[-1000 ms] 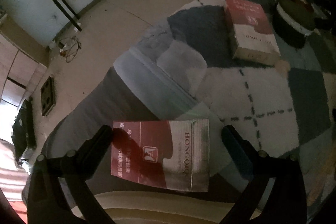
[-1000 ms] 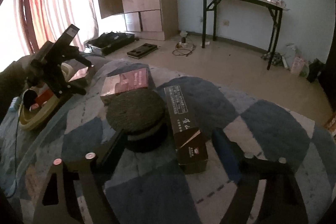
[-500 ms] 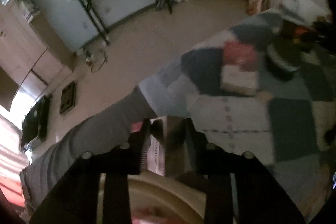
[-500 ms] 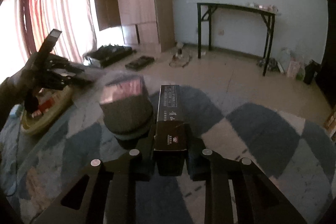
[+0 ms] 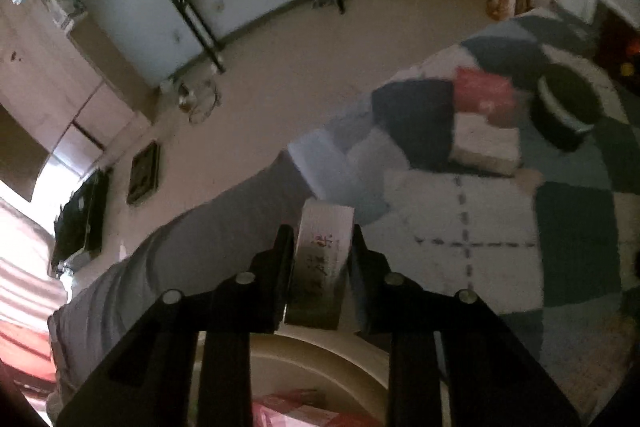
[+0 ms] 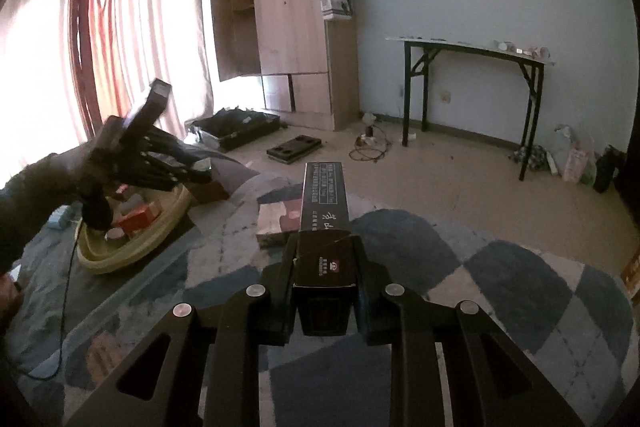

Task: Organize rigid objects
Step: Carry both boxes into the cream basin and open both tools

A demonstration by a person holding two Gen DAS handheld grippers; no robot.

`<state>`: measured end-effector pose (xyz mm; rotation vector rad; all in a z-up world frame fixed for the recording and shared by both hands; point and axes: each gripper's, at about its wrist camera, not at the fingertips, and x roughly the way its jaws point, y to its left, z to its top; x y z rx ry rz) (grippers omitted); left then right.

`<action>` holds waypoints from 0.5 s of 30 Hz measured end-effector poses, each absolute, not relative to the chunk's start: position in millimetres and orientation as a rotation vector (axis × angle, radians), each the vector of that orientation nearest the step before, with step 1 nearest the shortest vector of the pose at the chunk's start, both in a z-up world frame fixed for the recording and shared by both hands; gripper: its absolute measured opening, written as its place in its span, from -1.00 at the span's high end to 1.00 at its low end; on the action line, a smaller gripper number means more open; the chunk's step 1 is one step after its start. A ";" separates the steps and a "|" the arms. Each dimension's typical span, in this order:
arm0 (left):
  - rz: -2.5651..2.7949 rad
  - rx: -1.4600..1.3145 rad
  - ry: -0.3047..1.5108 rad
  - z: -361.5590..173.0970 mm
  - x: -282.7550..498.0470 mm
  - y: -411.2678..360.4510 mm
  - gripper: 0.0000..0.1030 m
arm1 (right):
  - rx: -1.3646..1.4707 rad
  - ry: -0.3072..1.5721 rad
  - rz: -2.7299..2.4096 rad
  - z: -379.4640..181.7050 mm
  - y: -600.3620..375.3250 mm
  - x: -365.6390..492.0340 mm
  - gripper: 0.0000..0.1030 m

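My left gripper is shut on a red and silver flat box, held edge-on above the rim of a cream basket. My right gripper is shut on a long black box, lifted above the checked rug. A second red and white box lies on the rug; it also shows in the right wrist view. A round black container sits beside it. In the right wrist view the left gripper hangs over the cream basket.
The basket holds several red packets. A black-legged table and a wooden wardrobe stand by the wall. An open suitcase and cables lie on the floor.
Both grippers closed on their boxes and lifted them. The left turned its flat box on edge; the right raised the black box off the rug.
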<state>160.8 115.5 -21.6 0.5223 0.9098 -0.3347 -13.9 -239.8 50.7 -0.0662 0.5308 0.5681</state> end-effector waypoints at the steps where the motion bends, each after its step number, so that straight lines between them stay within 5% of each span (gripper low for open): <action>1: -0.329 0.527 0.912 -23.5 163.5 115.6 0.46 | -0.063 0.529 0.568 51.3 -238.9 -14.7 0.57; 8: -0.366 0.453 0.799 9.3 138.0 133.0 0.54 | -0.053 0.504 0.634 60.9 -227.1 -28.0 0.57; 15: -0.273 0.175 0.612 67.9 44.7 228.4 0.54 | -0.095 0.496 0.901 78.9 -137.5 -30.9 0.57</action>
